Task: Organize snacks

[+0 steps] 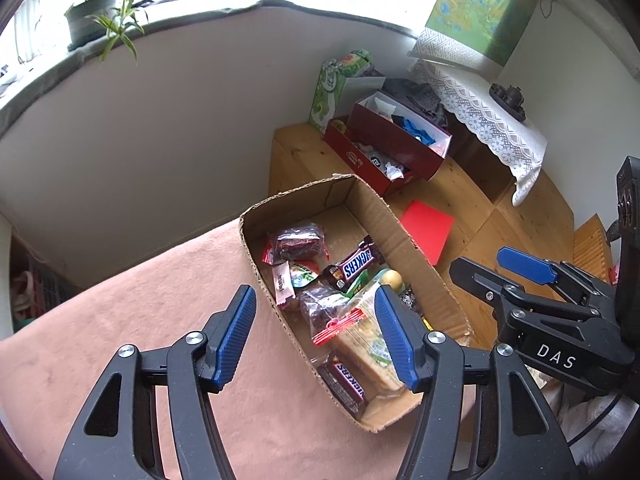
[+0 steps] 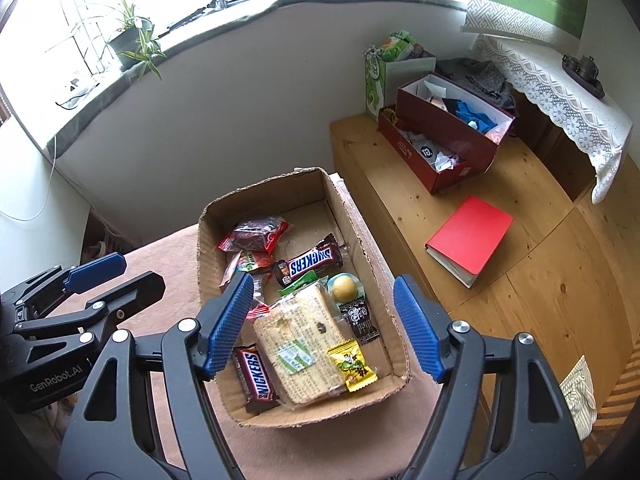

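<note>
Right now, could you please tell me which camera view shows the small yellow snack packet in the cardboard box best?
The right wrist view: the small yellow snack packet lies fully exposed near the front wall of the brown cardboard box, beside the large clear-wrapped cracker pack. In the left wrist view, the packet cannot be made out.

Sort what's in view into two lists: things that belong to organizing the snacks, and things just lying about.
Part of the job: cardboard box, two Snickers bars, cracker pack, yellow sachet, red-edged packet.

Lying about: red book, red shoebox, green bag, potted plant, scissors.
</note>
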### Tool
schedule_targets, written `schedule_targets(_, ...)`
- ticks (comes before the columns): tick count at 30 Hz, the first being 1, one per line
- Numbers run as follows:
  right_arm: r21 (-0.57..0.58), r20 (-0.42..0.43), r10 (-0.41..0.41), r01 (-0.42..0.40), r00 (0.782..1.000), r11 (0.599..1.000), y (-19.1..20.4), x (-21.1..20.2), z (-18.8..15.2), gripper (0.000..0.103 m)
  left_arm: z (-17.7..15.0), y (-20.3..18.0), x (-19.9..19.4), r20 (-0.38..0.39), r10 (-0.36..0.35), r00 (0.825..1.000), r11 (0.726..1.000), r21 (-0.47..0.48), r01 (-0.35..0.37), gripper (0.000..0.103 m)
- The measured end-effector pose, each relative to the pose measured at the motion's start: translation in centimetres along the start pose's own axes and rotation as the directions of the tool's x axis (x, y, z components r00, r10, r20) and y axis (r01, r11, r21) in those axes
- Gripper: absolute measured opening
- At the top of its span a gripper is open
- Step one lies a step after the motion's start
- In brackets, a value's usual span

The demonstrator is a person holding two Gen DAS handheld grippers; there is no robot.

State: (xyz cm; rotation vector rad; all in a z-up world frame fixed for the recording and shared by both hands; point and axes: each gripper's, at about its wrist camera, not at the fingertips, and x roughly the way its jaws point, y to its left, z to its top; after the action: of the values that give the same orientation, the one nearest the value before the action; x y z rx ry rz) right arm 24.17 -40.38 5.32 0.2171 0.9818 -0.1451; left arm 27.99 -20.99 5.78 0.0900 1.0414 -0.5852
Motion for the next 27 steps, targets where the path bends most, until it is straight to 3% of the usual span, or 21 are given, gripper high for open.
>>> schedule_targets(5,-0.002,0.011,-0.019,0.019,1.000,1.000,0.5,-1.2,-0.3,0.076,-0.4,0.0,-1.0,0.004,0.012,1.000,1.000,-0.008,-0.012,0.061)
schedule_targets(8,-0.001,0.022,-0.027,0.027,0.999,1.000,0.7,-1.9,-0.4,0.083,-0.6,0.0,-1.6,0.012,0.020,1.000,1.000,-0.009,-0.020,0.062)
schedule_targets(27,-0.049,0.072,-0.047,0.050,0.996,0.998,2.9,-3.9,-0.2,0.084,-1.1,0.6,-3.2,0.013,0.075,0.997,0.997,0.001,-0.075,0.062)
